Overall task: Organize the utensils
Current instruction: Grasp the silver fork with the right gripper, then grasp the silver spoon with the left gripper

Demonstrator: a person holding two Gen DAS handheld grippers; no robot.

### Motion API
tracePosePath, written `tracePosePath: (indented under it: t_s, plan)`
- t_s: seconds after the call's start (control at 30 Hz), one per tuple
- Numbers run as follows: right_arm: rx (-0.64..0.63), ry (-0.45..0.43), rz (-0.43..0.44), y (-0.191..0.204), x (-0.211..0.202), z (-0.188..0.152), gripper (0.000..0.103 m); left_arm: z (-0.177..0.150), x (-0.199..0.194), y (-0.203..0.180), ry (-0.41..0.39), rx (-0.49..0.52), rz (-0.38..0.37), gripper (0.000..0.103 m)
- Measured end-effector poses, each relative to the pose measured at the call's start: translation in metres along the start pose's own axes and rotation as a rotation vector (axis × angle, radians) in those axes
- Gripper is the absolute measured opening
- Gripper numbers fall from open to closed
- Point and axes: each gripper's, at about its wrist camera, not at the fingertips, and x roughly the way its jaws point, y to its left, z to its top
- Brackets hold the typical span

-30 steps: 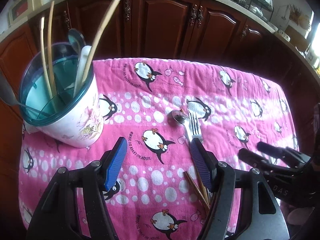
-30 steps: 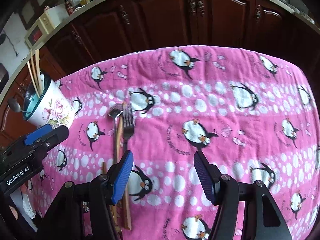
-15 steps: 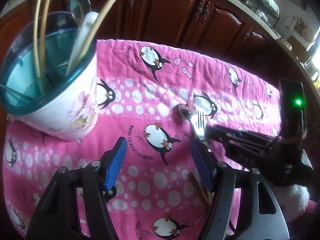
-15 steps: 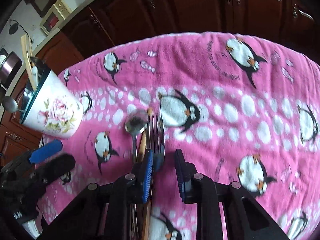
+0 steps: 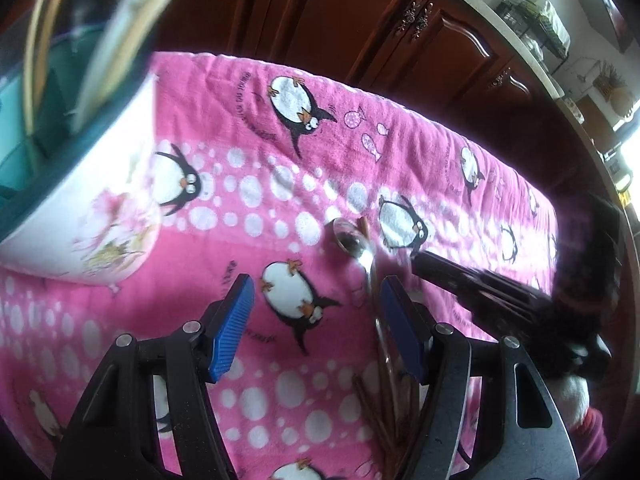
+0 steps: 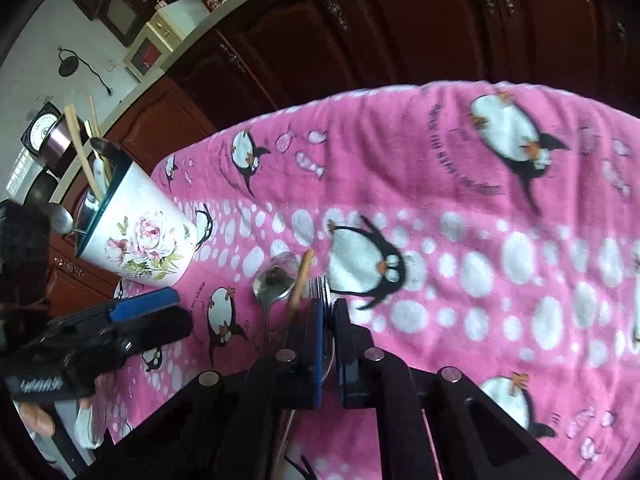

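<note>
A metal fork (image 6: 320,286), a metal spoon (image 6: 276,278) and brown chopsticks (image 6: 301,280) lie together on the pink penguin cloth (image 6: 460,208). My right gripper (image 6: 326,306) is shut on the fork's neck, its tines sticking out just past the pads. It shows from the side in the left wrist view (image 5: 416,258). My left gripper (image 5: 316,304) is open and empty above the cloth, left of the spoon (image 5: 352,240). A white floral utensil cup (image 6: 140,236) with a teal liner holds chopsticks and spoons at the left; it also shows in the left wrist view (image 5: 88,184).
Dark wooden cabinets (image 6: 400,32) stand behind the table's far edge. A counter with bottles and a small appliance (image 6: 154,44) runs above them. Pots (image 6: 56,140) sit behind the cup.
My right gripper moved down to the fork and closed on it. My left gripper moved forward toward the cup and stayed open.
</note>
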Motion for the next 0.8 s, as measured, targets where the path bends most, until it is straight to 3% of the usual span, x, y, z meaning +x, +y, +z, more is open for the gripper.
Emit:
tracePosePath:
  t_s: [0.2, 0.37, 0.47, 0.53, 0.57, 0.67, 0.8]
  plan:
    - [0.08, -0.012, -0.004, -0.036, -0.027, -0.012, 0.002, 0.011, 0.025, -0.011, 0.017, -0.062, -0.007, 0.061]
    - [0.157, -0.022, 0.076, -0.052, -0.033, -0.015, 0.003, 0.025, 0.047, -0.011, 0.058, -0.132, -0.014, 0.028]
    - [0.172, -0.031, 0.109, -0.056, -0.035, -0.019, 0.028, 0.03, 0.053, -0.008, 0.065, -0.169, -0.037, 0.023]
    - [0.181, -0.031, 0.111, -0.057, -0.031, -0.02, 0.031, 0.032, 0.056, -0.007, 0.065, -0.187, -0.064, 0.023]
    - [0.188, -0.03, 0.112, -0.057, -0.027, -0.021, 0.031, 0.033, 0.057, -0.006, 0.064, -0.193, -0.075, 0.022]
    - [0.209, -0.036, 0.099, -0.06, -0.023, -0.025, 0.006, 0.035, 0.057, -0.007, 0.064, -0.191, -0.095, 0.019]
    - [0.169, -0.09, 0.074, -0.048, -0.037, -0.025, 0.001, 0.038, 0.039, -0.009, 0.048, -0.166, -0.142, 0.009]
